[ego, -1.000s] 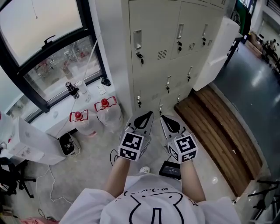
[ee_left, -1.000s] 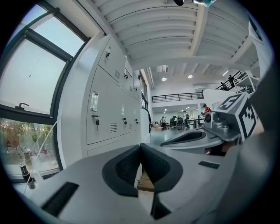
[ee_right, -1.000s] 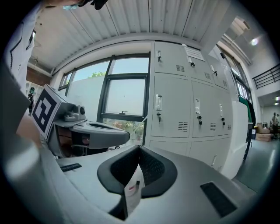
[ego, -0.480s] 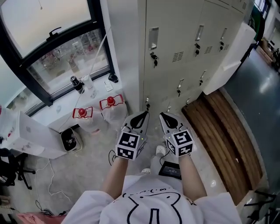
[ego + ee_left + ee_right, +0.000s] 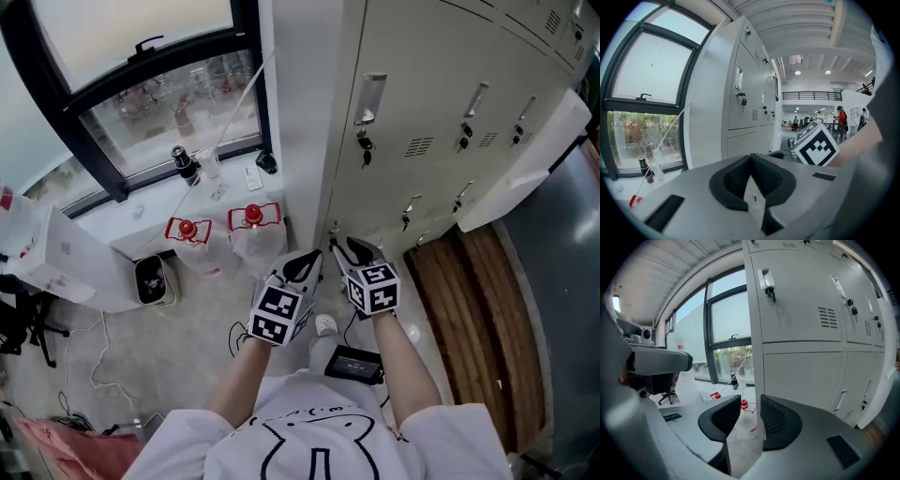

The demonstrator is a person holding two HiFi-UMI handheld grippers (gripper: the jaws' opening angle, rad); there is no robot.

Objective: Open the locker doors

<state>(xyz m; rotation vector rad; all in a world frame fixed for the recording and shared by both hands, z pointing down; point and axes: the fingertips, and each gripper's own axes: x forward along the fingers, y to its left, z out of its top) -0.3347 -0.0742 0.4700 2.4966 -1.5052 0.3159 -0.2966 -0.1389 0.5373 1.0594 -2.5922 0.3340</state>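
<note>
A bank of pale grey lockers (image 5: 422, 103) fills the upper right of the head view, all doors in view closed. The top left door has a recessed handle (image 5: 368, 97) with a key (image 5: 364, 145) under it; it also shows in the right gripper view as the locker door (image 5: 801, 301). My left gripper (image 5: 302, 266) is shut and empty, short of the locker's left corner. My right gripper (image 5: 351, 250) points at the lower doors; its jaws have just been opening and hold nothing. In its own view the right gripper (image 5: 750, 401) shows a gap, while the left gripper (image 5: 750, 157) has tips touching.
Two water jugs with red caps (image 5: 253, 223) stand left of the lockers under a window sill (image 5: 141, 211). A black bin (image 5: 153, 279) sits on the floor. A wooden platform (image 5: 483, 309) runs along the right. A black device (image 5: 354, 364) lies by my feet.
Both grippers have moved forward and down toward the lockers, which now look nearer. The right gripper's jaws have gone from shut to open. The left gripper stays shut.
</note>
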